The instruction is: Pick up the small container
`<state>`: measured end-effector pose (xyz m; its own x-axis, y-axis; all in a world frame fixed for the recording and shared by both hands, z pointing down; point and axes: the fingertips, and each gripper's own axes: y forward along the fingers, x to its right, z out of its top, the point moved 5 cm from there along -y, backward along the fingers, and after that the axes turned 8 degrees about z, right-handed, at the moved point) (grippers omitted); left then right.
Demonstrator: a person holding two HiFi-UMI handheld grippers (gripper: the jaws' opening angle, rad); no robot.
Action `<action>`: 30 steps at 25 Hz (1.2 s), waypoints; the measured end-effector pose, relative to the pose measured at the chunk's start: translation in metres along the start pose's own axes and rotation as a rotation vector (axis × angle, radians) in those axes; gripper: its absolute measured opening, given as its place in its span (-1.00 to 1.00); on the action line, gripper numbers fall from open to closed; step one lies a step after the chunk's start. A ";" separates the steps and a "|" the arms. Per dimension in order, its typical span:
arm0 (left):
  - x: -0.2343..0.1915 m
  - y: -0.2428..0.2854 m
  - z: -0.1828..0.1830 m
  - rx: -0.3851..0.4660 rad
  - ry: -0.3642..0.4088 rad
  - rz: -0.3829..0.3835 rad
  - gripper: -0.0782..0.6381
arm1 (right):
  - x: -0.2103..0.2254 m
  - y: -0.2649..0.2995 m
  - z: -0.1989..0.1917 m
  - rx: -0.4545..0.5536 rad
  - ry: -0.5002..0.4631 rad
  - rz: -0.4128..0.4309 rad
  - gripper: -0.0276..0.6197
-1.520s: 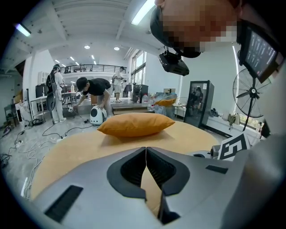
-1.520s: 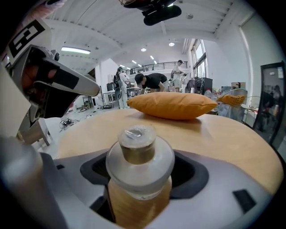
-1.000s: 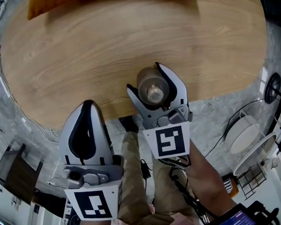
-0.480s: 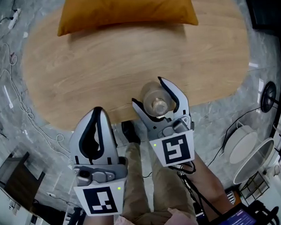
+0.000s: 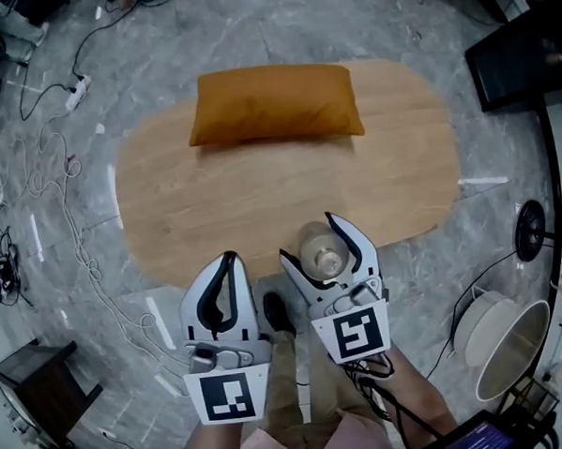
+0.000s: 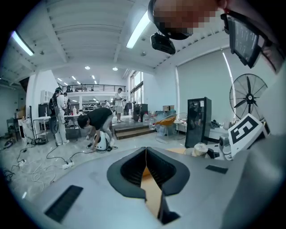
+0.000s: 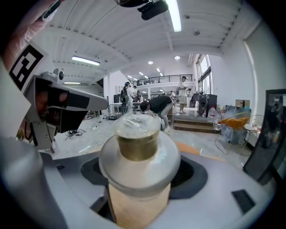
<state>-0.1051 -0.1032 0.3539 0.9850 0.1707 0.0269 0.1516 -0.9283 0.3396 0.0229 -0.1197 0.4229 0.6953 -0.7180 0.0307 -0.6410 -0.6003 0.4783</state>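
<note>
We see the small container (image 7: 138, 152): pale translucent body, wide rounded white collar, brass-coloured neck, clear domed top. It stands upright between the jaws of the right gripper (image 7: 139, 203). These jaws are closed onto its body from both sides, just under the collar, and are spread only as wide as the container.

In the head view the small container (image 5: 322, 254) sits inside the right gripper (image 5: 312, 242), whose dark-lined jaws curve round it left and right. From that view it lines up with the near edge of the oval light-wood desk (image 5: 261, 206) and we see it held clear of the desk top.

The left gripper (image 5: 226, 270) is just beside the right one, nearer the person. In its own view the left gripper (image 6: 145, 154) has its jaws pressed together at the tips, and we see nothing between them.

A rectangular orange cushion (image 5: 275, 104) lies along the far side of the desk. Around the desk we see grey marble floor (image 5: 158, 37), with white cables (image 5: 53, 184) trailing at the left.
</note>
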 end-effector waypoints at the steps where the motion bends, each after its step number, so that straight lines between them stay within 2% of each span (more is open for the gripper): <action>1: 0.000 -0.004 0.008 0.012 0.005 0.003 -0.74 | 0.000 -0.006 0.010 0.016 -0.004 -0.006 0.15; 7: -0.004 -0.037 0.061 0.076 0.020 0.030 -0.74 | -0.010 -0.046 0.070 0.087 -0.028 -0.026 0.15; 16: -0.011 -0.095 0.141 0.241 0.037 0.048 -0.74 | -0.037 -0.103 0.160 0.198 -0.034 -0.056 0.15; 23: -0.013 -0.136 0.183 0.339 0.039 0.064 -0.74 | -0.053 -0.151 0.219 0.298 -0.111 -0.109 0.15; 30: -0.021 -0.164 0.219 0.413 0.039 0.067 -0.74 | -0.070 -0.179 0.255 0.352 -0.152 -0.160 0.15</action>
<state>-0.1323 -0.0266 0.0920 0.9911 0.1104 0.0743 0.1156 -0.9909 -0.0695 0.0057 -0.0522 0.1112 0.7561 -0.6341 -0.1619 -0.6192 -0.7733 0.1363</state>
